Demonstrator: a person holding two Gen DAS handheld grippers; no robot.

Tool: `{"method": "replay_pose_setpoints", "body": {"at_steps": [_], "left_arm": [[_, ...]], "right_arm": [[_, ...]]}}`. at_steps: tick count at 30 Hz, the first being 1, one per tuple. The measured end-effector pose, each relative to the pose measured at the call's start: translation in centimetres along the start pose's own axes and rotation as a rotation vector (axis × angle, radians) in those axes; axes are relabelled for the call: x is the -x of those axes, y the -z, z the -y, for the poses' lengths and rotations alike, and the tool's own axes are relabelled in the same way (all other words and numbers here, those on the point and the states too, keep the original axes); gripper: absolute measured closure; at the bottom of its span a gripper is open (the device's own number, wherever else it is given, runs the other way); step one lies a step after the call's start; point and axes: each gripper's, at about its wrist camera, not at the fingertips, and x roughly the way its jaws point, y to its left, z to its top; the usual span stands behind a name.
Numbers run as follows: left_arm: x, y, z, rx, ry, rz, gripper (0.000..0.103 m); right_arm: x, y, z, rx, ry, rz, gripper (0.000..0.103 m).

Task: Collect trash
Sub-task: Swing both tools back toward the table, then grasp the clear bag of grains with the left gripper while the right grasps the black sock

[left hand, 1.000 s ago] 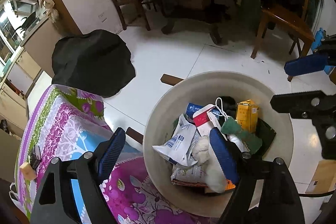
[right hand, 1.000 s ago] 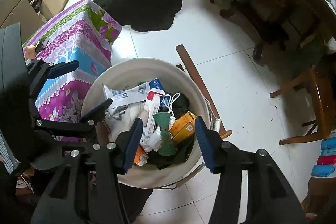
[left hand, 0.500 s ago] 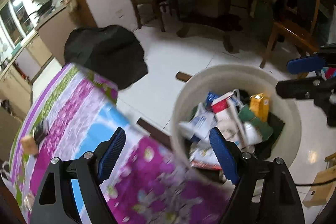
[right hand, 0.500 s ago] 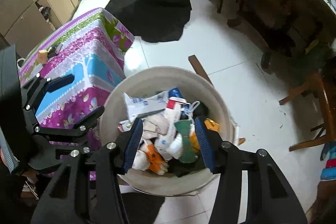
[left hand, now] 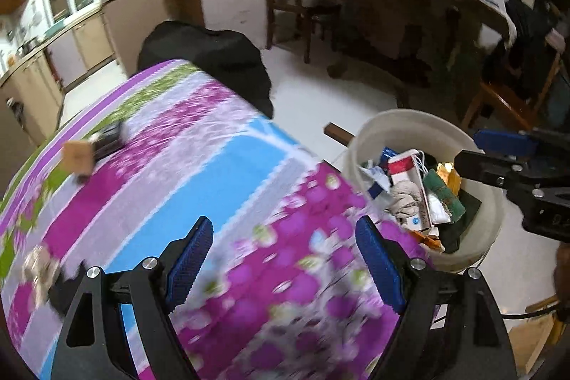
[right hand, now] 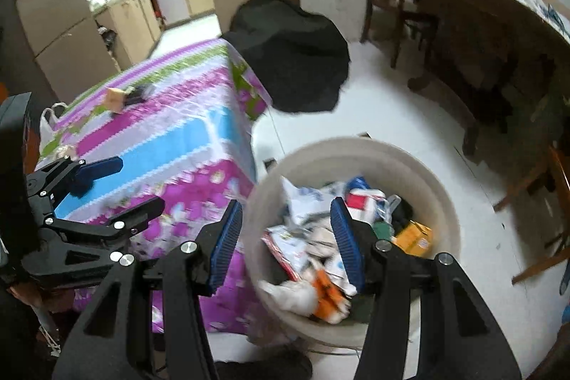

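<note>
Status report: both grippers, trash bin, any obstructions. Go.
Left gripper open, empty, over floral tablecloth. Right gripper open, empty, above bin. Bin full of trash. Nothing in the way.

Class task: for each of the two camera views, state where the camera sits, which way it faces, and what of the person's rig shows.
Left wrist: on the left gripper, looking down over the floral tablecloth; right gripper at the edge.
Right wrist: on the right gripper, over the trash bin; left gripper beside it.
Shared: bin, tablecloth, black bag.

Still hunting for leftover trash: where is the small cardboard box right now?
In the left wrist view the small cardboard box sits far left on the floral tablecloth, beside a dark object.
</note>
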Motion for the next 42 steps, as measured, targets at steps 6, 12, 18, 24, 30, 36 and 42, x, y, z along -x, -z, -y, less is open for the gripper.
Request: {"method": "replay_pose_setpoints", "body": {"at_steps": [6, 12, 18, 24, 30, 36, 42], "left_arm": [[4.6, 2.1, -5.9, 0.098, -0.044, 0.073, 0.021], [9.2, 2.4, -15.1, 0.281, -0.191, 0.088, 0.021], [8.1, 2.9, -24.4, 0.456, -0.233, -0.056, 0.021], [10.1, 4.3, -28.1, 0.513, -0.245, -0.023, 0.021], [10.0, 7.0, -30.0, 0.552, -0.256, -0.06, 0.021], [9.1, 7.5, -30.4, 0.584, -0.24, -0.066, 0.021], [8.1, 6.9, -28.2, 0.565, -0.216, -0.055, 0.018]], "right_arm": [[-0.3, 0.3, -3.7, 0.057, -0.074, 0.115, 0.045], [-1.6, -0.3, -9.5, 0.196, -0.212, 0.131, 0.037], [-2.6, -1.3, -18.4, 0.559, -0.498, 0.086, 0.01], [-6.2, -2.8, -25.0, 0.813, -0.586, 0.046, 0.009], [-11.1, -3.2, -28.1, 0.958, -0.567, -0.057, 0.025], [-11.9, -1.1, -27.7, 0.951, -0.538, -0.096, 0.056], [-8.1, 1.1, -21.6, 0.625, -0.53, -0.078, 0.056]]}}
